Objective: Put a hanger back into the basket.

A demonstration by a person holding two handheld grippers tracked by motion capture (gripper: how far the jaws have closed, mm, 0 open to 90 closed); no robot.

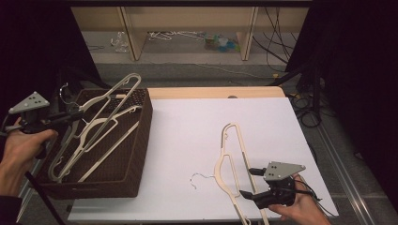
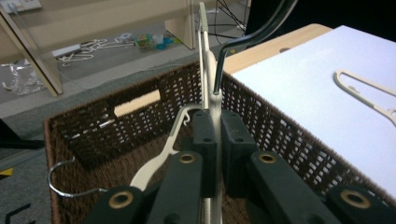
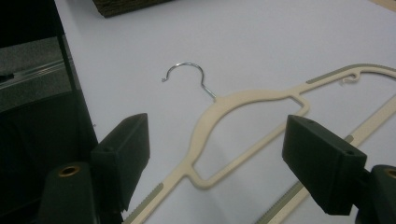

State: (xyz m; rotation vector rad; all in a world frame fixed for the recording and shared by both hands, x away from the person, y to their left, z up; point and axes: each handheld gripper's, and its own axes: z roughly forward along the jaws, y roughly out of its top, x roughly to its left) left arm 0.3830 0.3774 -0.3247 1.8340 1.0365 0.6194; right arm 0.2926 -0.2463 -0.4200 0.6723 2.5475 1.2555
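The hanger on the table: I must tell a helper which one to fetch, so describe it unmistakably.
On the white sheet right of the brown basket, one cream hanger lies flat, between the right gripper's open jaws. The other hangers lean in the basket.

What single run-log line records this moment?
left gripper: shut on hanger over wicker basket | right gripper: open around second hanger lying on white sheet

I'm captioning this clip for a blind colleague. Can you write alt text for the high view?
The left tongs grip a cream hanger over a brown wicker basket. The right tongs sit open around another cream hanger lying on the white table.
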